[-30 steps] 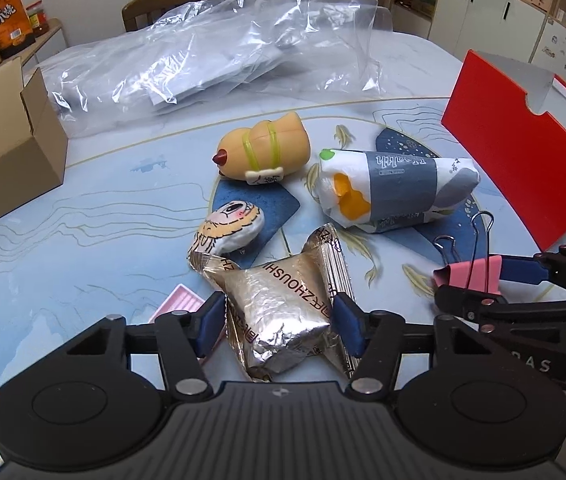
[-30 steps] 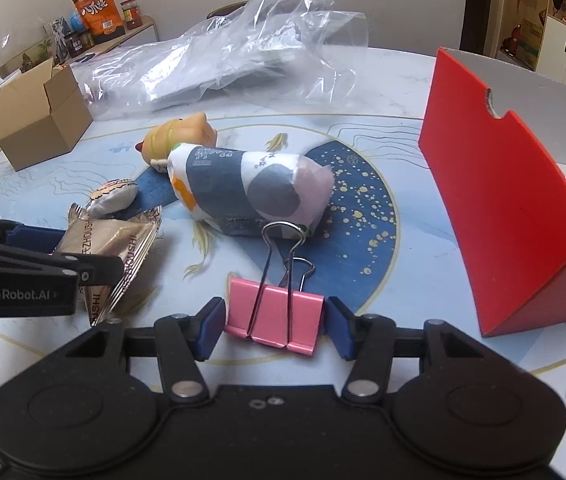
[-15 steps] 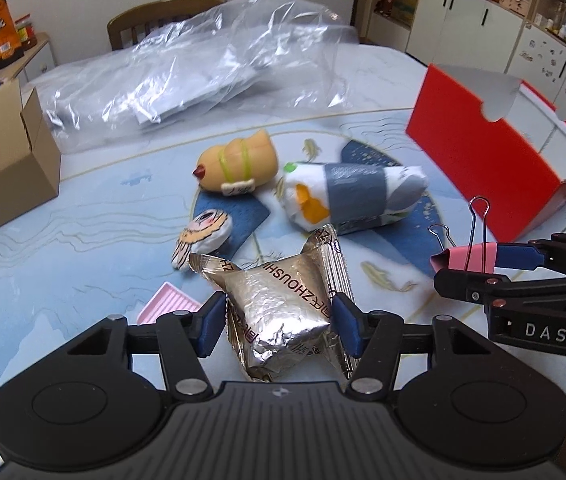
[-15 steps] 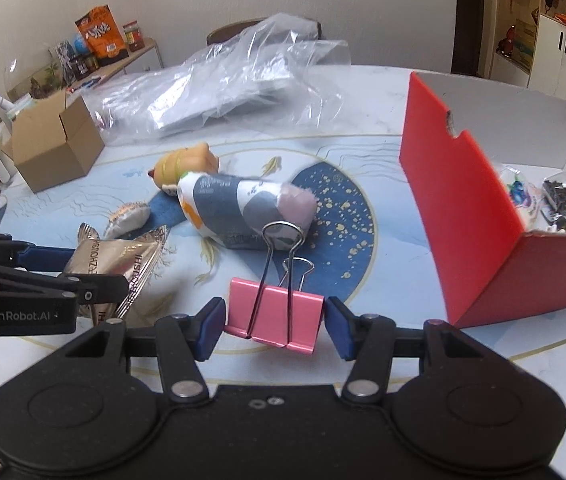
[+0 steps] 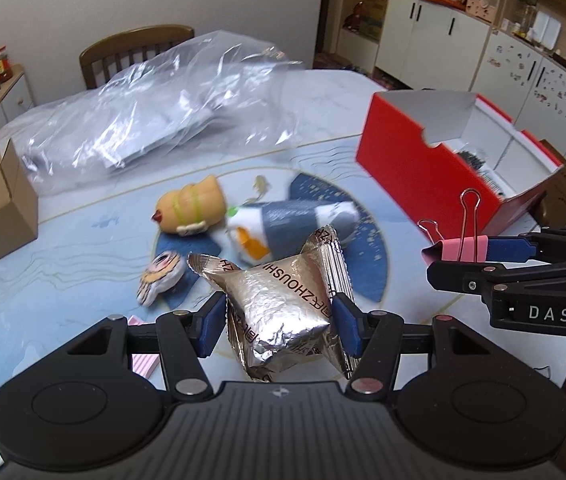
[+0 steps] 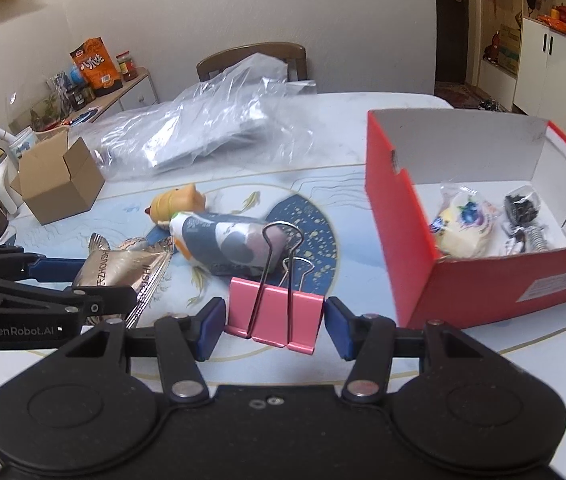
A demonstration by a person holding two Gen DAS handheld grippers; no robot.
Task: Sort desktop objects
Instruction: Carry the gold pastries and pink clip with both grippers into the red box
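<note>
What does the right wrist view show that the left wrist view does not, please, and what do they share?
Only the right wrist view shows the red box's contents: a pale wrapped packet and a black bagged item. Only the left wrist view shows a pink ridged thing lying under the left gripper. Both show the foil packet it grips and the pink binder clip in the right gripper.

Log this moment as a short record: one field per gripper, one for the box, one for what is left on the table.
left gripper: shut on foil snack packet, lifted off the table
right gripper: shut on pink binder clip, lifted too
red box: open, holds a wrapped bun and a small black bagged item
left on table: yellow duck toy, grey-and-white wrapped roll, small round printed packet
</note>
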